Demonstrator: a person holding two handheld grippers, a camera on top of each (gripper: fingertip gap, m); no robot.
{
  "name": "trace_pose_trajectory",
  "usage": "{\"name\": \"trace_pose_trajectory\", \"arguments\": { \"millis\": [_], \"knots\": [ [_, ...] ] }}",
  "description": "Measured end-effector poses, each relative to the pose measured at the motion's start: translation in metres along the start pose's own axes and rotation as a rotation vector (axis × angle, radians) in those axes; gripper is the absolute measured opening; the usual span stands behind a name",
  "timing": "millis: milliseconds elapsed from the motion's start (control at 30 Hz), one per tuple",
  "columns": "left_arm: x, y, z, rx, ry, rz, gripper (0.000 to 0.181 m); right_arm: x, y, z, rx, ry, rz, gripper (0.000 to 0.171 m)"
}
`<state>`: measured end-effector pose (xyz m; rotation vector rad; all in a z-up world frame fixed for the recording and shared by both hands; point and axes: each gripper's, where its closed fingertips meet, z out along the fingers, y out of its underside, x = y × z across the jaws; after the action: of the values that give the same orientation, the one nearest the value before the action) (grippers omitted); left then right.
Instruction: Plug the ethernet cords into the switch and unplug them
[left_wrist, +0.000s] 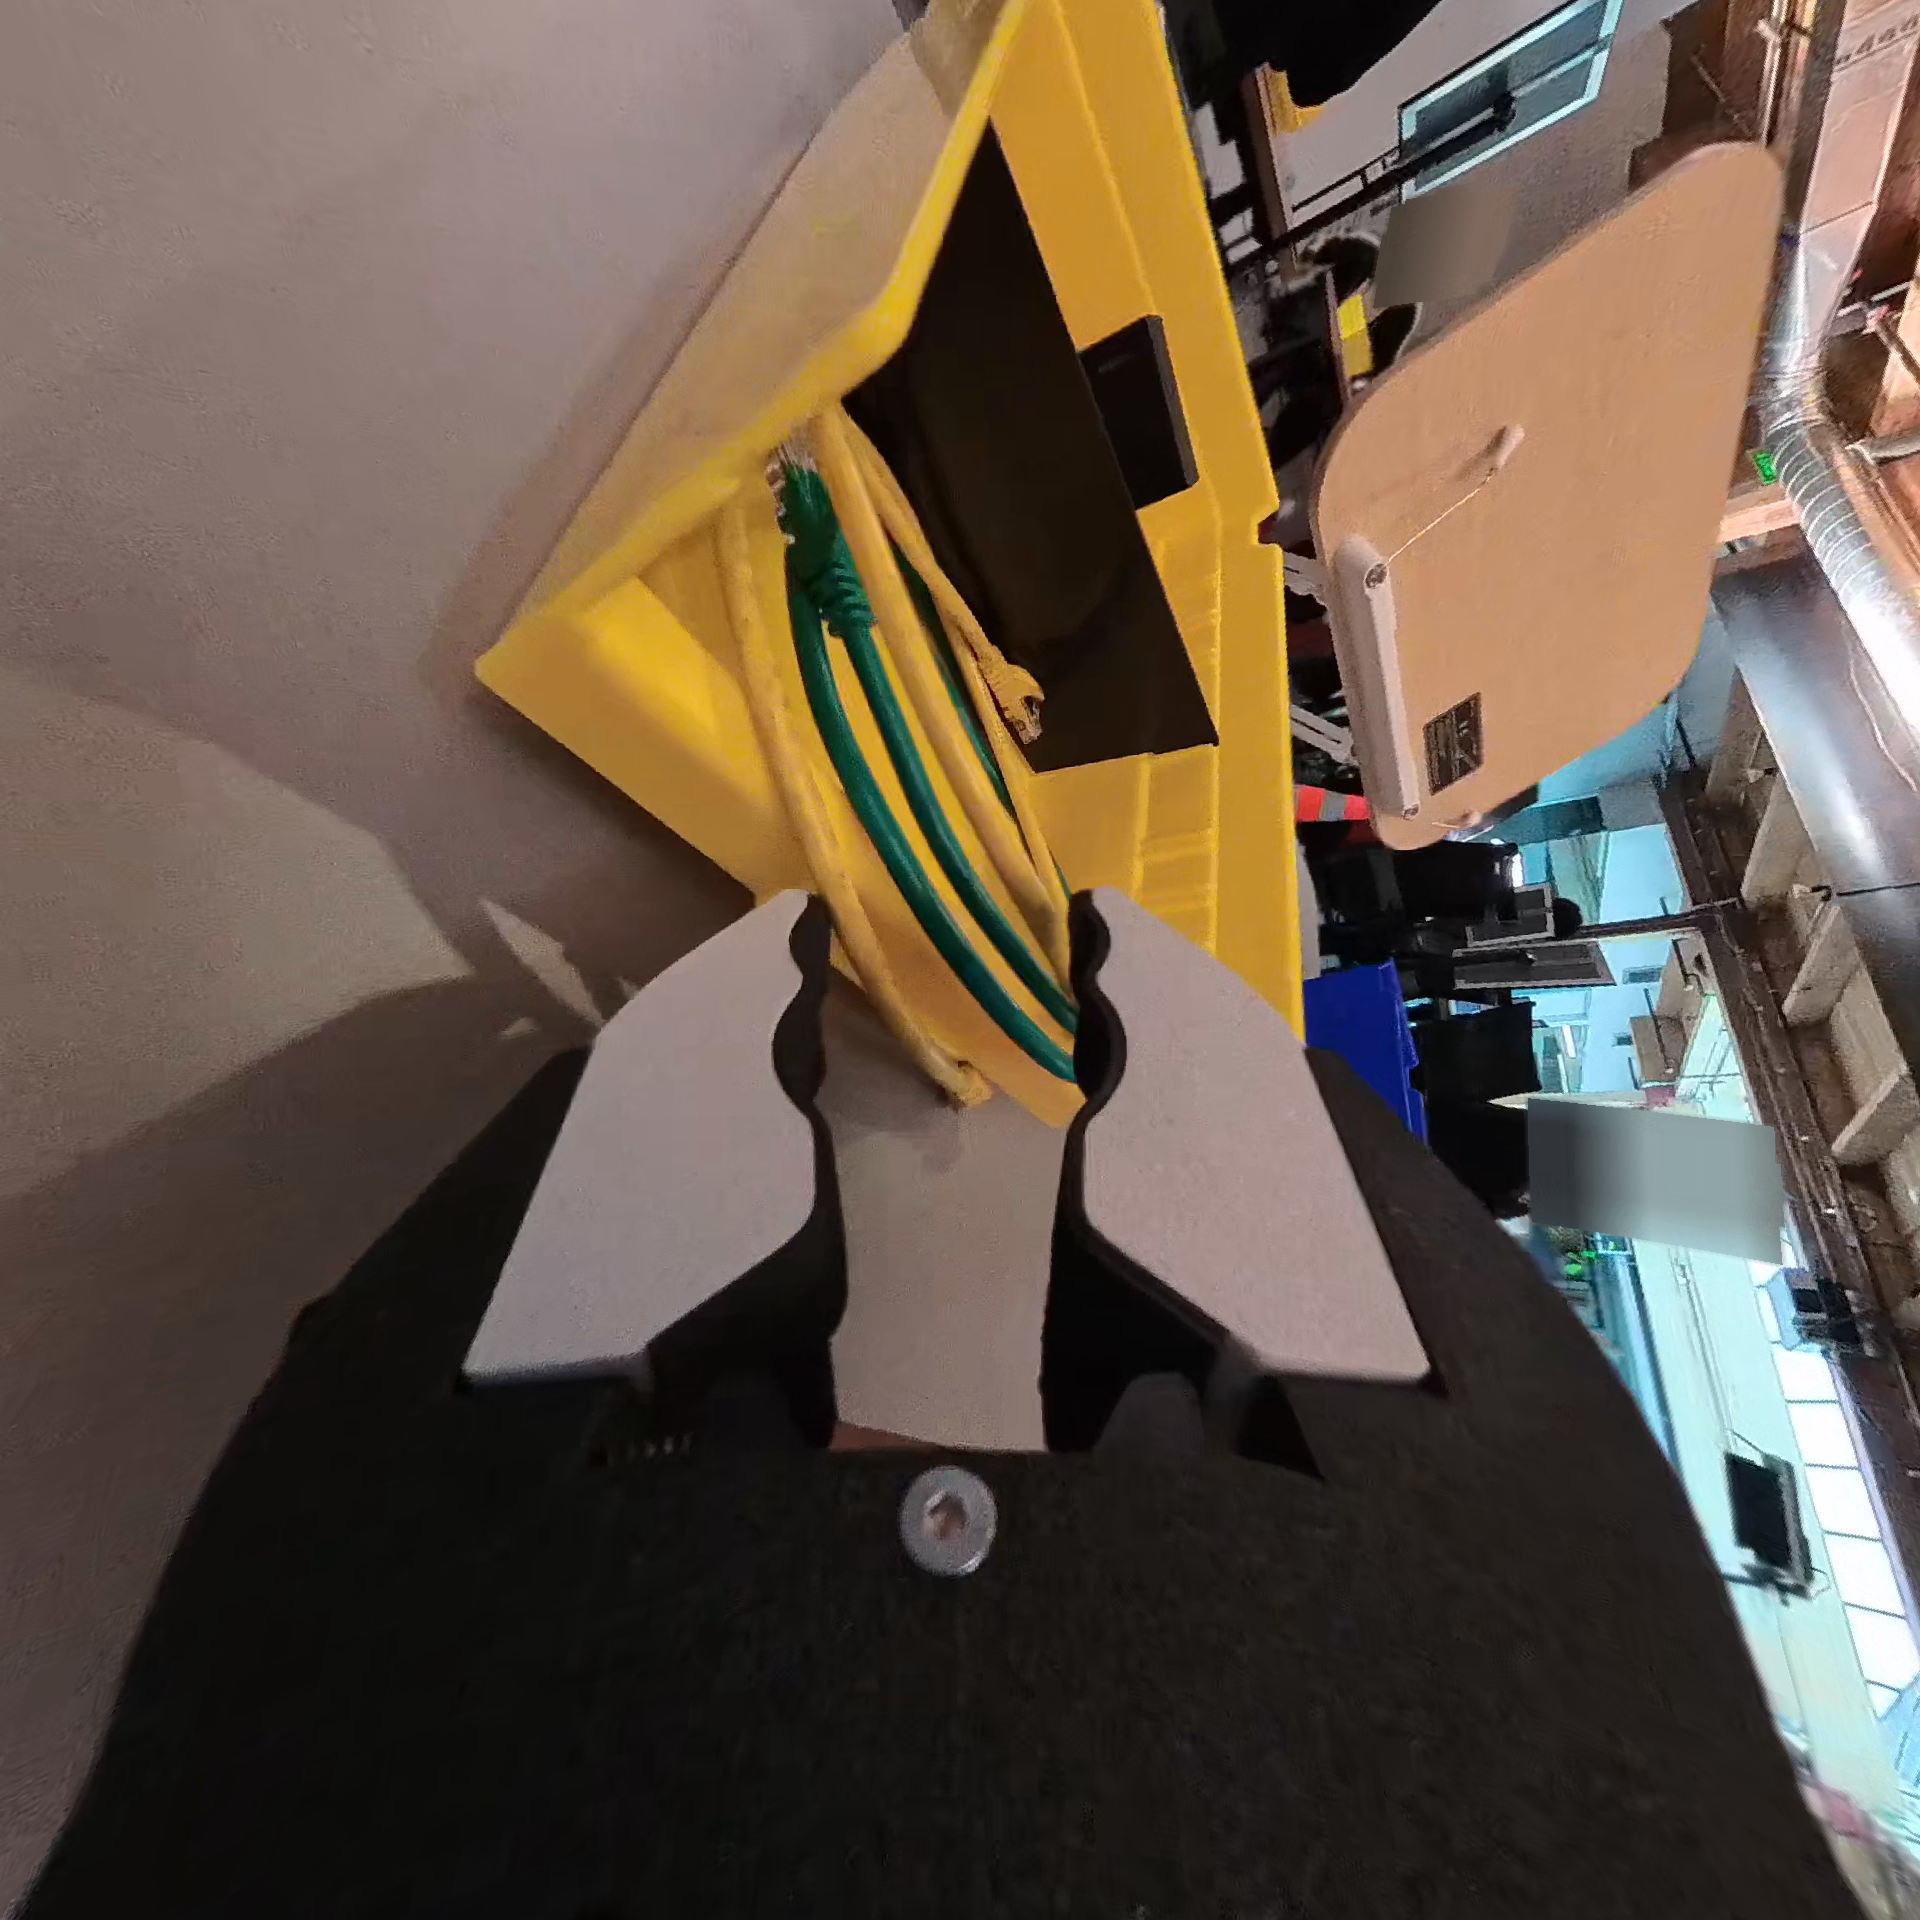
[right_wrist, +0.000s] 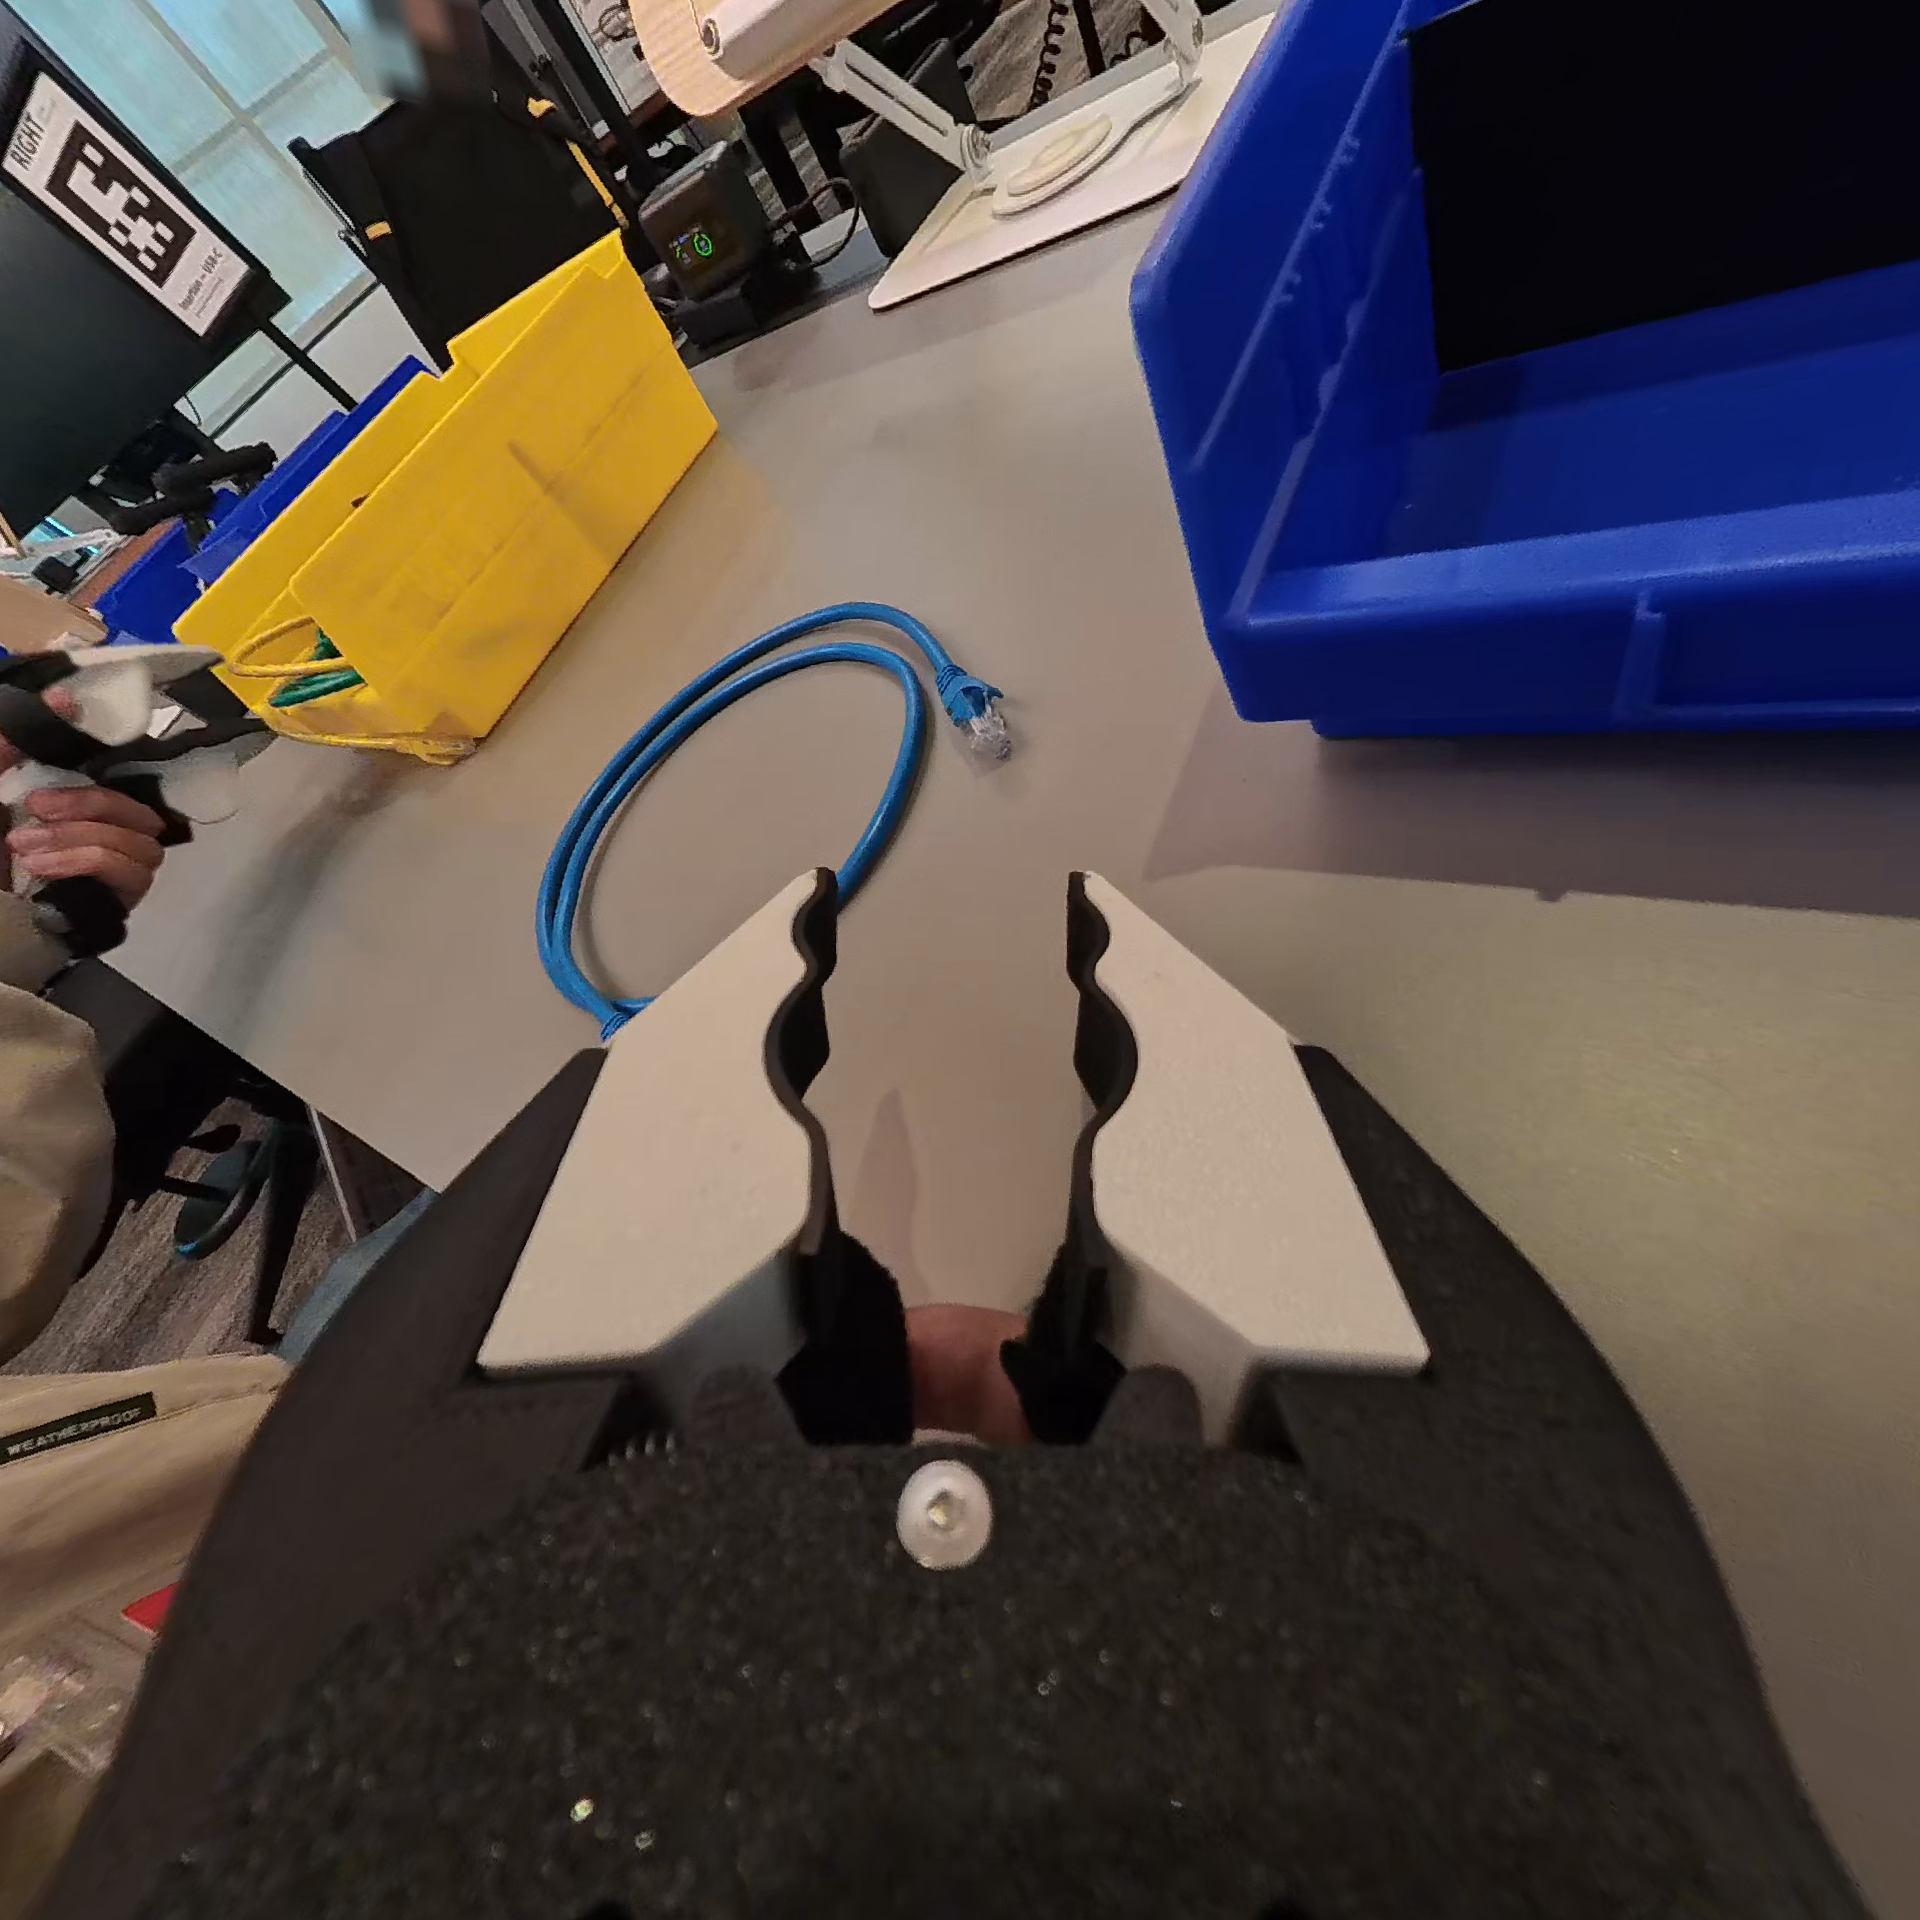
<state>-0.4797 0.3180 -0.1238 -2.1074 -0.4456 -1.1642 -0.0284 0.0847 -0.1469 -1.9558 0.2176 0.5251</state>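
Your left gripper has its jaws parted with nothing between them; it points into the open front of the yellow bin, its tips just short of the coiled cords there. A green ethernet cord loops among yellow ethernet cords in the bin's mouth, the green plugs bunched toward the bin's inner wall and one yellow plug lying against a black box that sits deeper in the bin. Whether that box is the switch, you cannot tell from here.

Your right gripper is likewise spread apart and holds nothing, hovering over the grey table. Just ahead of its left finger, a blue ethernet cord lies coiled on the table, its clear-tipped plug pointing toward the blue bin at the right. The yellow bin stands well off to the left, with your left gripper at its open end.
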Motion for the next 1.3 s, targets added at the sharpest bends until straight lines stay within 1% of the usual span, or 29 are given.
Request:
{"name": "trace_pose_trajectory", "arguments": {
  "millis": [67,133,200,267,300,367,467,533,633,700,767,900,967,1033,1133,1200,1300],
  "knots": [
    [-0.003,0.001,0.002,-0.010,0.023,-0.037,0.038,0.000,0.000,0.000,-0.001,-0.003,0.003,0.044],
    [-0.008,0.000,0.002,0.000,0.031,-0.050,0.024,-0.001,0.001,0.000,-0.005,-0.005,0.002,0.044],
    [-0.009,-0.001,0.005,0.007,0.049,-0.054,0.019,-0.002,0.002,0.001,-0.011,-0.009,-0.001,0.044],
    [-0.002,-0.004,0.004,0.034,0.141,-0.102,0.013,-0.003,0.004,0.001,-0.018,-0.012,-0.004,0.044],
    [-0.002,-0.004,0.003,0.036,0.162,-0.117,0.012,-0.003,0.004,0.002,-0.020,-0.012,-0.007,0.044],
    [0.003,-0.002,0.002,0.037,0.190,-0.092,0.009,-0.003,0.005,0.002,-0.024,-0.010,-0.012,0.044],
    [0.020,-0.001,-0.003,0.053,0.202,0.047,0.005,-0.003,0.005,0.002,-0.026,-0.009,-0.014,0.044],
    [0.029,0.000,-0.005,0.052,0.184,0.134,0.005,-0.004,0.005,0.002,-0.028,-0.011,-0.014,0.044],
    [0.040,-0.002,-0.010,0.085,0.165,0.209,0.006,-0.005,0.007,0.003,-0.034,-0.012,-0.019,0.044],
    [0.056,-0.003,-0.015,0.103,0.178,0.290,0.005,-0.005,0.007,0.002,-0.035,-0.010,-0.024,0.044],
    [0.081,-0.004,-0.024,0.135,0.201,0.424,0.005,-0.004,0.007,0.002,-0.035,-0.007,-0.026,0.044],
    [0.156,0.006,-0.054,0.231,0.302,0.732,0.005,-0.005,0.007,0.002,-0.035,-0.010,-0.023,0.044],
    [0.197,0.021,-0.073,0.284,0.395,0.879,0.005,-0.005,0.007,0.002,-0.037,-0.010,-0.026,0.044],
    [0.233,0.047,-0.090,0.302,0.489,1.033,0.005,-0.005,0.007,0.002,-0.037,-0.011,-0.027,0.044],
    [0.268,0.101,-0.098,0.236,0.607,1.212,0.005,-0.005,0.007,0.002,-0.036,-0.011,-0.028,0.044],
    [0.277,0.139,-0.091,0.182,0.650,1.333,0.005,-0.005,0.007,0.002,-0.036,-0.011,-0.028,0.044],
    [0.265,0.194,-0.061,0.064,0.644,1.495,0.005,-0.006,0.007,0.001,-0.034,-0.011,-0.030,0.044]
  ]
}}
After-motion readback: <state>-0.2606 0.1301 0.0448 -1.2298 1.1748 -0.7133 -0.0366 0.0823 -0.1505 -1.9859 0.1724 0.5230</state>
